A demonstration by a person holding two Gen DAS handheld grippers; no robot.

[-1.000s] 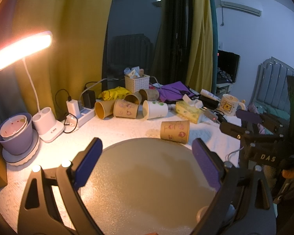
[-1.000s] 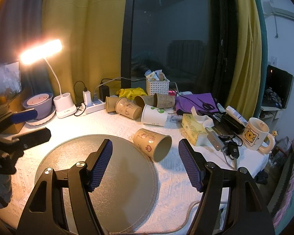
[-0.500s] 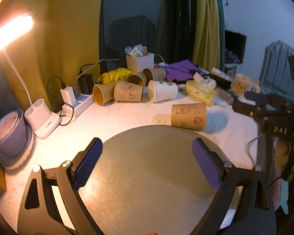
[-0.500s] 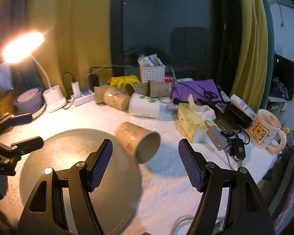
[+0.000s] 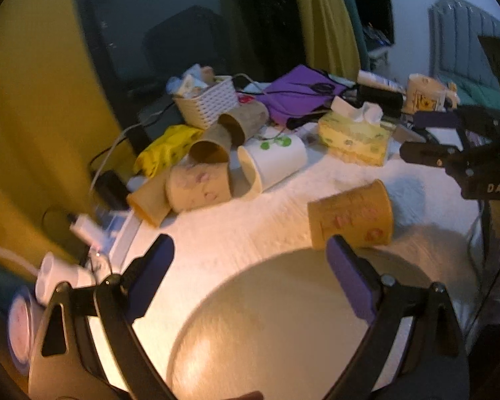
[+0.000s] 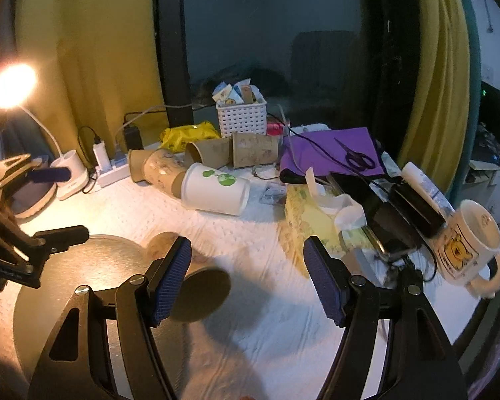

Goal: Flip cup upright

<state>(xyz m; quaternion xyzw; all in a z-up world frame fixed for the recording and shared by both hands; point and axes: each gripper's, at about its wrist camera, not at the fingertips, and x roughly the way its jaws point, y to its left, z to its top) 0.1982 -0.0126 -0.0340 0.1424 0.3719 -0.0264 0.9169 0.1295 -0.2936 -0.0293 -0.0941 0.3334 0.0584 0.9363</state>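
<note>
A tan paper cup (image 5: 350, 215) with pink prints lies on its side at the far edge of a round mat (image 5: 300, 326). In the right wrist view the same cup (image 6: 196, 283) lies just behind my right gripper's left finger, its open mouth toward me. My left gripper (image 5: 250, 266) is open and empty over the mat, with the cup just beyond its right finger (image 5: 350, 280). My right gripper (image 6: 246, 276) is open and empty, the cup low to its left. It also shows at the right of the left wrist view (image 5: 450, 140).
Several more paper cups (image 5: 216, 173) lie in a heap at the back, with a white cup (image 6: 216, 190) among them. A tissue box (image 6: 316, 220), a bear mug (image 6: 466, 243), a white basket (image 6: 241, 118), a power strip (image 6: 111, 173) and a lit lamp (image 6: 11, 86) stand around.
Both grippers have moved forward toward the fallen cup, and the left wrist view has tilted. The cup now lies lower and closer in the right view. Both grippers stay open.
</note>
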